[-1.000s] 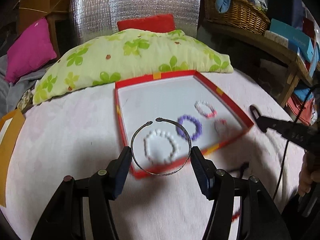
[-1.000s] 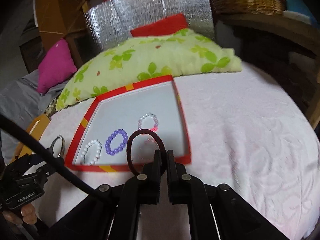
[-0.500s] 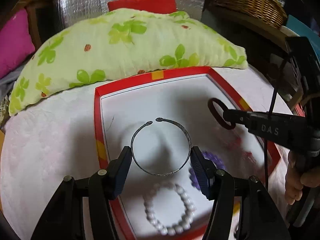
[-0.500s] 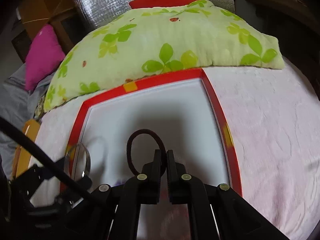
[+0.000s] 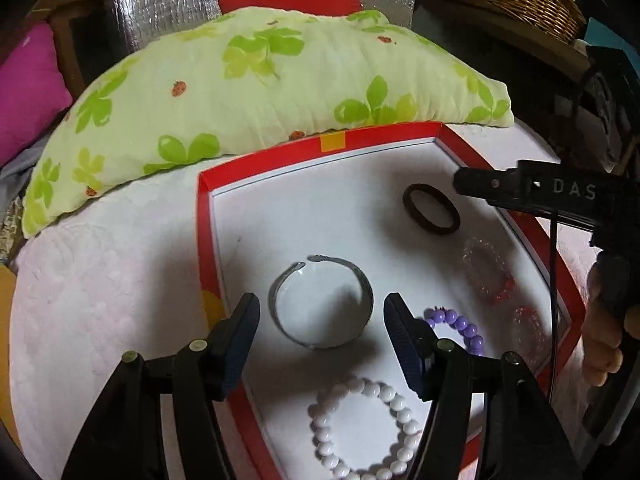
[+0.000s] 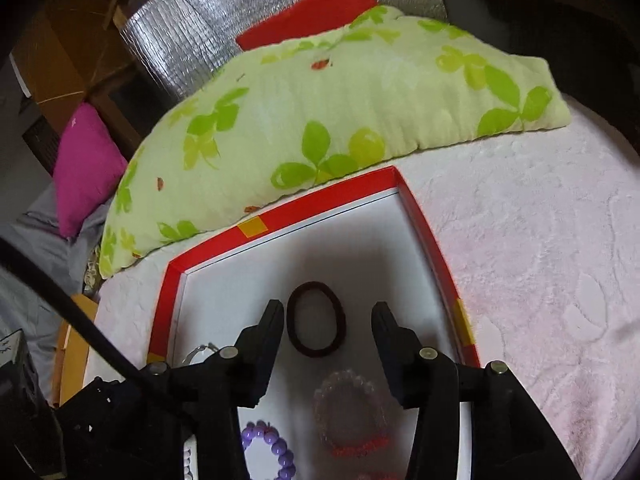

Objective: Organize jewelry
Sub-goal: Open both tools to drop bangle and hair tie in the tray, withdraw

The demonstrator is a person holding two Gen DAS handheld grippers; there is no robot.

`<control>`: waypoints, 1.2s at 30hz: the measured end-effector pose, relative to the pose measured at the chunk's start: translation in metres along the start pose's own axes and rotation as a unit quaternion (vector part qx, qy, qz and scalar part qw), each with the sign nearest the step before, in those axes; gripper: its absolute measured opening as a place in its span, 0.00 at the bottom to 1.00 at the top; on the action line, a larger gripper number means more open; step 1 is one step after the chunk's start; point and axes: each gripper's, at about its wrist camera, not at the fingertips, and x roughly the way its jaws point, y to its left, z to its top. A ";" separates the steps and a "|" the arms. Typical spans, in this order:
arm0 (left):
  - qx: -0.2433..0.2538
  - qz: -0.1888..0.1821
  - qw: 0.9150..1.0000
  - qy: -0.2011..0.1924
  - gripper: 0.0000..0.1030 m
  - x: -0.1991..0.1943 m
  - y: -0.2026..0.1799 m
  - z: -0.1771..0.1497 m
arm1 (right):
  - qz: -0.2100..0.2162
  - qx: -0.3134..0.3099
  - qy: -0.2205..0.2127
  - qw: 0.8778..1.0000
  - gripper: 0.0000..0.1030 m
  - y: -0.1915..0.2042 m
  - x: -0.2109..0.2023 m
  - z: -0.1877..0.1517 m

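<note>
both grippers, left gripper (image 5: 320,316) and right gripper (image 6: 328,316), hang spread apart over the red tray (image 5: 204,216), gripping nothing, silver bangle (image 5: 322,304) and brown hair tie (image 6: 316,318) lying inside it.

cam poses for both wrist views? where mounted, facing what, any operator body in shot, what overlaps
Left wrist: behind the left claw, looking down over the metal bangle in the red tray; the person's right hand shows at right.
Right wrist: behind the right claw, facing the dark hair tie; no hand visible, only the left rig at lower left.
Shared: red tray, dark hair tie, purple bead bracelet, green leaf pillow.
</note>
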 end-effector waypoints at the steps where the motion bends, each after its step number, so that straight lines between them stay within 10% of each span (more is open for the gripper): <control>1: 0.002 0.006 1.000 -0.002 0.64 -0.003 0.000 -0.002 | 0.002 0.001 0.003 1.000 0.48 0.000 -0.004 -0.001; 20: -0.040 0.018 0.999 -0.025 0.66 -0.075 0.019 -0.048 | 0.024 0.019 -0.010 0.999 0.48 -0.034 -0.120 -0.068; 36: -0.023 -0.002 1.000 0.001 0.66 -0.114 -0.013 -0.146 | 0.028 0.025 0.043 0.998 0.48 -0.047 -0.136 -0.146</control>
